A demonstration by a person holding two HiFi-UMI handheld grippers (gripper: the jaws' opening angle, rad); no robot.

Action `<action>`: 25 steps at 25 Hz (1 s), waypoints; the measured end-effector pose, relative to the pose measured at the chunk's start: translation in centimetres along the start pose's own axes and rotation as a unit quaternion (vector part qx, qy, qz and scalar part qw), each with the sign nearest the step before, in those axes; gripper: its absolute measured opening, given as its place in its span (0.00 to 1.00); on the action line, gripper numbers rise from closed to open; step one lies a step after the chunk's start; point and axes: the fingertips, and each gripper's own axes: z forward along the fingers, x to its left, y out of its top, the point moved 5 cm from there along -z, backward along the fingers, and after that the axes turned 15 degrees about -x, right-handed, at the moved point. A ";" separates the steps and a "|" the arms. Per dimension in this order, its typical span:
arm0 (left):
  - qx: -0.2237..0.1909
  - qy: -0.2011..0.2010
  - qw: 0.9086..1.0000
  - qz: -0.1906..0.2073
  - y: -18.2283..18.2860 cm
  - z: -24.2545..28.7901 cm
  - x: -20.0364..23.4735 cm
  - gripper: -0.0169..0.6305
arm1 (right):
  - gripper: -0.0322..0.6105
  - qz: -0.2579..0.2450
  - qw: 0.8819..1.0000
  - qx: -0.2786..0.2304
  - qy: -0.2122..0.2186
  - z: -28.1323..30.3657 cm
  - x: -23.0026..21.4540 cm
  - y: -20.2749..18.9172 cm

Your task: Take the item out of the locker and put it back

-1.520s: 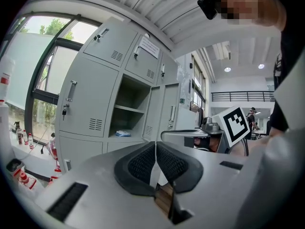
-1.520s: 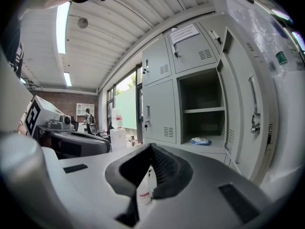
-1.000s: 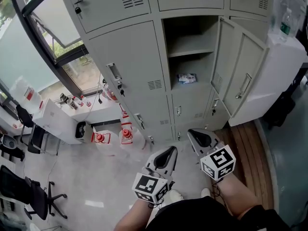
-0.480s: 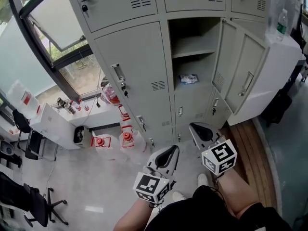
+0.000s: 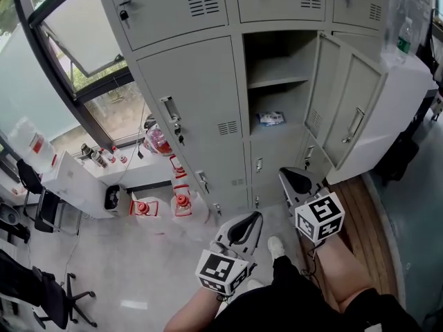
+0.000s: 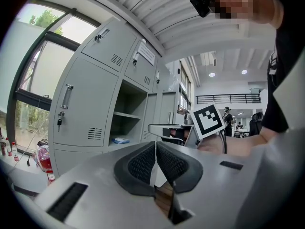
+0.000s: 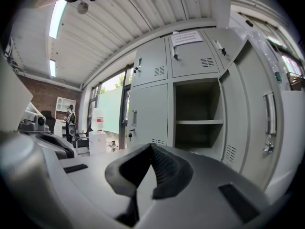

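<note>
My left gripper and right gripper both have jaws pressed together on nothing, well apart from the packet lying inside the open locker. If I reach in like this, I may push the packet deeper or knock the door.

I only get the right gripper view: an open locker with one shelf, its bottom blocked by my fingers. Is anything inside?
Observer: Yes. A small blue packet lies in the locker, under the shelf.
Operator: Is the left gripper free?
Observer: Yes. The left gripper is shut, with nothing in it.
Operator: Anything on the ground nearby?
Observer: Two red-topped jugs stand to the left of the open locker.
</note>
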 end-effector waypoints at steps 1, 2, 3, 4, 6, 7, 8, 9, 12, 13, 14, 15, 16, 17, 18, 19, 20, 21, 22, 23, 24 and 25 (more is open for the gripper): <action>0.001 -0.002 1.000 0.001 -0.1 0.3 0.0 0.06 | 0.13 0.000 1.000 0.000 -0.003 0.2 -0.5 0.0; 0.002 -0.004 1.000 0.001 -0.2 0.6 -0.1 0.06 | 0.13 0.000 1.000 0.000 -0.006 0.3 -1.0 -0.1; 0.003 -0.006 1.000 0.002 -0.3 1.0 -0.1 0.06 | 0.13 0.000 1.000 -0.001 -0.009 0.5 -1.6 -0.2; 0.004 -0.007 1.000 0.003 -0.3 1.3 -0.1 0.06 | 0.13 0.001 1.000 -0.002 -0.012 0.7 -2.2 -0.3; 0.008 -0.011 1.000 0.004 -0.6 2.0 0.0 0.06 | 0.13 0.001 1.000 -0.001 -0.017 1.1 -3.2 -0.6; 0.010 -0.013 1.000 0.005 -0.8 2.3 0.1 0.06 | 0.13 0.000 1.000 0.000 -0.019 1.4 -3.7 -0.7; 0.013 -0.015 1.000 0.005 -1.0 2.6 0.3 0.06 | 0.13 -0.001 1.000 0.002 -0.019 1.7 -4.1 -1.0; 0.014 -0.014 1.000 0.005 -1.2 3.0 0.5 0.06 | 0.13 -0.002 1.000 0.004 -0.019 2.0 -4.5 -1.2; 0.017 -0.011 1.000 0.001 -1.6 4.4 1.0 0.06 | 0.13 0.000 1.000 0.008 -0.021 3.0 -5.9 -1.8; 0.017 -0.011 1.000 0.000 -1.7 5.0 1.1 0.06 | 0.13 0.002 1.000 0.009 -0.022 3.3 -6.5 -2.0; 0.018 -0.011 1.000 -0.001 -1.8 5.5 1.2 0.06 | 0.13 0.003 1.000 0.010 -0.023 3.7 -7.0 -2.2; 0.020 -0.011 1.000 -0.001 -2.0 6.1 1.4 0.06 | 0.13 0.004 1.000 0.012 -0.023 4.1 -7.6 -2.4; 0.021 -0.011 1.000 -0.002 -2.2 6.7 1.6 0.06 | 0.13 0.005 1.000 0.013 -0.024 4.5 -8.2 -2.6; 0.022 -0.009 1.000 -0.003 -2.3 7.3 1.9 0.06 | 0.13 0.006 1.000 0.014 -0.024 5.0 -8.8 -2.9; 0.023 -0.008 1.000 -0.003 -2.5 7.8 2.2 0.06 | 0.13 0.008 1.000 0.015 -0.024 5.5 -9.3 -3.1; 0.023 -0.006 1.000 -0.004 -2.7 8.3 2.5 0.06 | 0.13 0.008 1.000 0.016 -0.024 6.0 -9.9 -3.4; 0.024 -0.004 1.000 -0.005 -2.9 8.8 2.9 0.06 | 0.13 0.009 1.000 0.018 -0.024 6.5 -10.4 -3.6; 0.024 -0.002 1.000 -0.007 -3.1 9.3 3.2 0.06 | 0.13 0.009 0.999 0.020 -0.025 6.9 -10.9 -3.9; 0.025 0.000 1.000 -0.008 -3.2 9.8 3.5 0.06 | 0.13 0.009 0.999 0.022 -0.026 7.4 -11.5 -4.2; 0.025 0.001 1.000 -0.009 -3.4 10.2 3.8 0.06 | 0.13 0.008 0.999 0.025 -0.029 7.9 -12.0 -4.5; 0.026 0.002 1.000 -0.011 -3.5 10.7 4.0 0.06 | 0.13 0.008 0.999 0.028 -0.032 8.4 -12.5 -4.8; 0.027 0.003 1.000 -0.012 -3.7 11.1 4.3 0.06 | 0.13 0.008 0.999 0.031 -0.035 8.8 -13.0 -5.1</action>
